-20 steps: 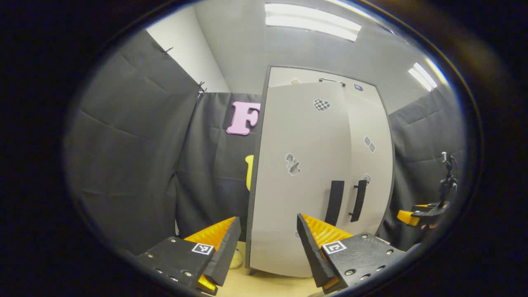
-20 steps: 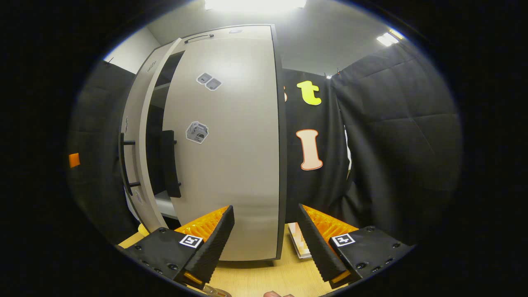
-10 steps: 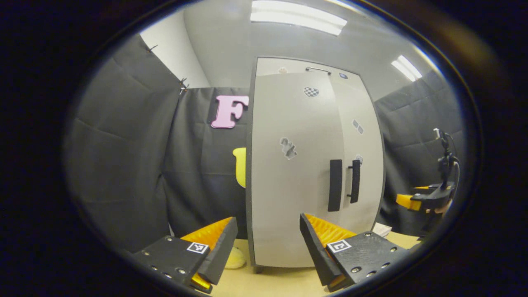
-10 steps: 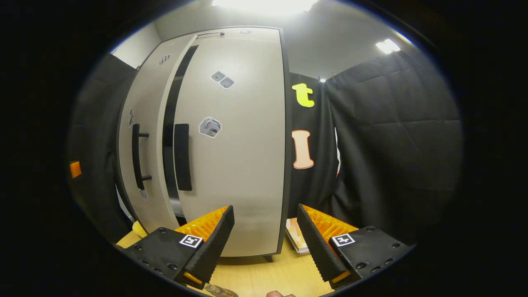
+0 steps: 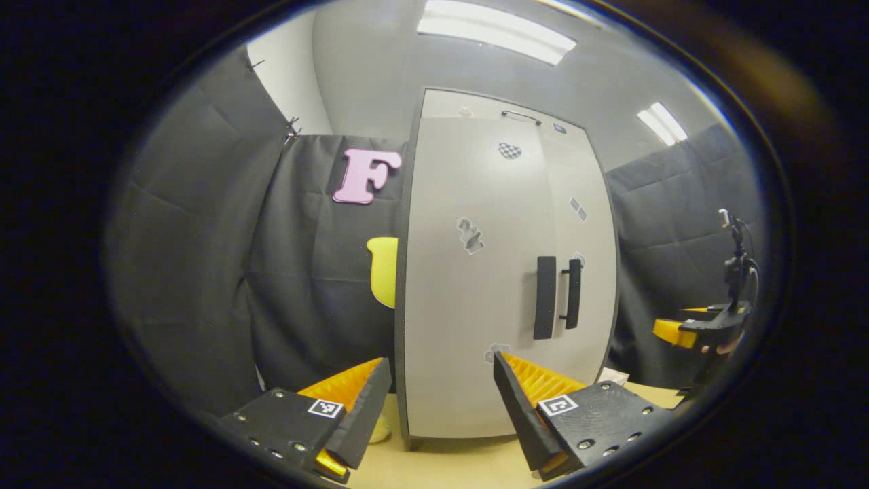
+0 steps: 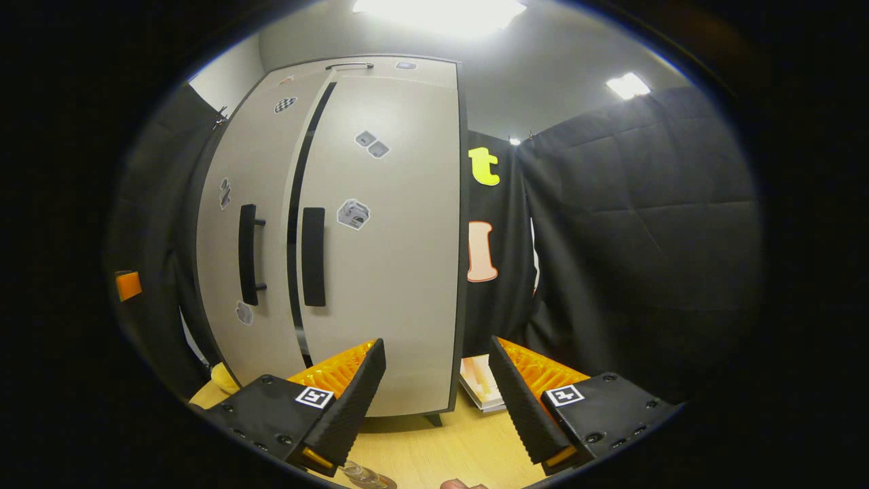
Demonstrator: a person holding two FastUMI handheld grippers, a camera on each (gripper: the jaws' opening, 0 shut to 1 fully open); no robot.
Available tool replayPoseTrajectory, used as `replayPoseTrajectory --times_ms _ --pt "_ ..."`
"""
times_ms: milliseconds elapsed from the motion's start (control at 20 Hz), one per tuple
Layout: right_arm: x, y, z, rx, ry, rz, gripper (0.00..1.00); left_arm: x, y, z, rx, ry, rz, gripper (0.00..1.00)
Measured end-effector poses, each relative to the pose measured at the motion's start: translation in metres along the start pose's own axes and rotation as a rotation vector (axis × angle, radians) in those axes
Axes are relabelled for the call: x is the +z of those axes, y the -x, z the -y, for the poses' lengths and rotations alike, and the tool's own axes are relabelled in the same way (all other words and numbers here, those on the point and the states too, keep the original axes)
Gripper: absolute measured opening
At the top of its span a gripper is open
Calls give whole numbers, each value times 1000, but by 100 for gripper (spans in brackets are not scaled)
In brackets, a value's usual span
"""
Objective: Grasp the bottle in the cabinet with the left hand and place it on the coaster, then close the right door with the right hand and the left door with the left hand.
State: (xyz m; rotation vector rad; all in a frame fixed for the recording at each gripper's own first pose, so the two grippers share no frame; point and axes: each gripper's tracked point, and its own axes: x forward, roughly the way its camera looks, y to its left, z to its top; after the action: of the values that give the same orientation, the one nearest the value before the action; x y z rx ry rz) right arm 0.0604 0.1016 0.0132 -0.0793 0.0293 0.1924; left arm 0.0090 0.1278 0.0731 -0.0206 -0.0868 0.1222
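Both cabinet doors look shut in the left gripper view, the left tongs (image 5: 441,407) spread wide and empty before the left door (image 5: 475,285). In the right gripper view, the right tongs (image 6: 436,397) gape wide, empty, facing the right door (image 6: 387,272); a dark slit shows between doors, and the bottle (image 6: 366,475) peeks at the bottom edge on the surface (image 6: 441,455).

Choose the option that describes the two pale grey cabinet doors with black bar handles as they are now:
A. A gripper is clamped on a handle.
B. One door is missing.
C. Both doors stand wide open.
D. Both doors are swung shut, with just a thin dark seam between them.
D: in the right gripper view the pale grey left door and right door lie flush, a narrow dark seam between them, and both black bar handles are untouched.
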Motion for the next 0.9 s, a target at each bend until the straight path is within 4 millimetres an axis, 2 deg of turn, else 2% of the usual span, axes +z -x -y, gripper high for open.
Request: replayPoseTrajectory --times_ms 450,600,650,900 --pt "11 10 7 -32 9 -6 97 -22 -9 -18 34 6 -19 88" --pt "13 9 10 -34 34 -16 100 -23 -3 -26 52 -2 -15 88" --pt "13 7 10 -33 37 -24 98 -24 0 -28 60 -7 -12 88" --pt "10 -3 4 1 24 -65 97 -36 10 -38 120 -41 -36 88"
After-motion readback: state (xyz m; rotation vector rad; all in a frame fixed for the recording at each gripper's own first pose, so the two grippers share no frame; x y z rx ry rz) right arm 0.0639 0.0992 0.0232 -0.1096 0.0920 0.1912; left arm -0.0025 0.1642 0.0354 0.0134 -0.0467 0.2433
